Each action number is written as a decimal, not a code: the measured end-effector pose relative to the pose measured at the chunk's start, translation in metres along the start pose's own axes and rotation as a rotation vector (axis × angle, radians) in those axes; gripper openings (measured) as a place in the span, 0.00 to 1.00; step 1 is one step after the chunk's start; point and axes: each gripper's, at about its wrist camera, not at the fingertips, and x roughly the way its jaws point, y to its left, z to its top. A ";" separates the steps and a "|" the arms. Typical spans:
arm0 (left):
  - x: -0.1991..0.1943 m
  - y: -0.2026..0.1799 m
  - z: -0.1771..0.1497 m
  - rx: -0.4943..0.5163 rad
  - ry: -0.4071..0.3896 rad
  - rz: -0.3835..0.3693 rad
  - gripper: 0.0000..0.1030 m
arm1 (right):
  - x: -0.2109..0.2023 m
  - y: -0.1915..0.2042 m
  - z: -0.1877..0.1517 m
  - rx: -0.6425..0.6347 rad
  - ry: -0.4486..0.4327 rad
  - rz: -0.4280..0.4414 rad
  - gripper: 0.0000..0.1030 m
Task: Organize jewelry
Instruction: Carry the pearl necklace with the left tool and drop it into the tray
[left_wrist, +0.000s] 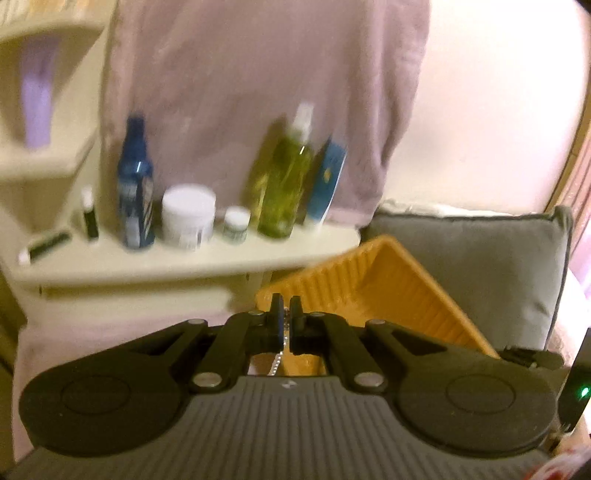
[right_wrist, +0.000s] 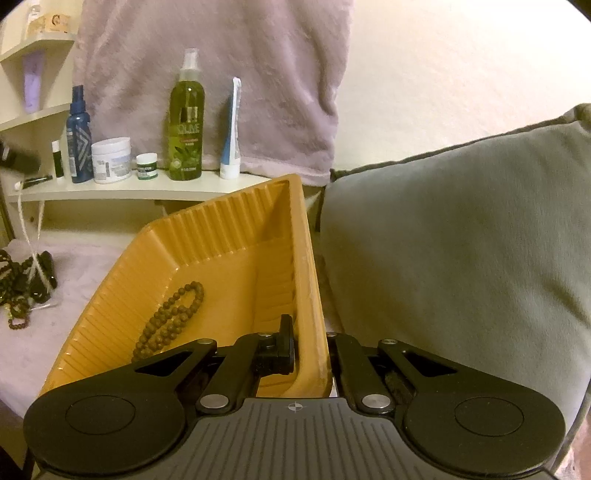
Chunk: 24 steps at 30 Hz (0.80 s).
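Note:
An orange ribbed tray (right_wrist: 236, 236) rests on the bed, tilted up against a grey pillow. A brown bead necklace (right_wrist: 173, 317) lies inside it. My right gripper (right_wrist: 308, 347) is shut on the tray's right wall, one finger (right_wrist: 285, 343) inside the tray. My left gripper (left_wrist: 286, 317) is shut on a thin silver chain (left_wrist: 276, 363) that hangs below the fingers, held just in front of the tray (left_wrist: 373, 288). More dark bead jewelry (right_wrist: 22, 288) lies in a pile on the bed at the left.
A cream shelf (right_wrist: 122, 190) behind the bed holds a blue bottle (right_wrist: 78, 140), a white jar (right_wrist: 110, 158), a green spray bottle (right_wrist: 186, 118) and a tube (right_wrist: 232, 133). A mauve towel (right_wrist: 221, 66) hangs above. The grey pillow (right_wrist: 454, 240) fills the right.

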 end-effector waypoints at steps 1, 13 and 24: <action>-0.002 -0.002 0.005 0.005 -0.009 -0.005 0.01 | -0.001 0.000 0.000 0.001 -0.002 0.001 0.03; -0.009 -0.036 0.039 0.052 -0.055 -0.111 0.01 | -0.002 0.001 0.000 0.005 -0.009 0.004 0.04; 0.012 -0.076 0.042 0.094 -0.024 -0.206 0.01 | -0.001 -0.001 0.000 0.014 -0.007 0.010 0.04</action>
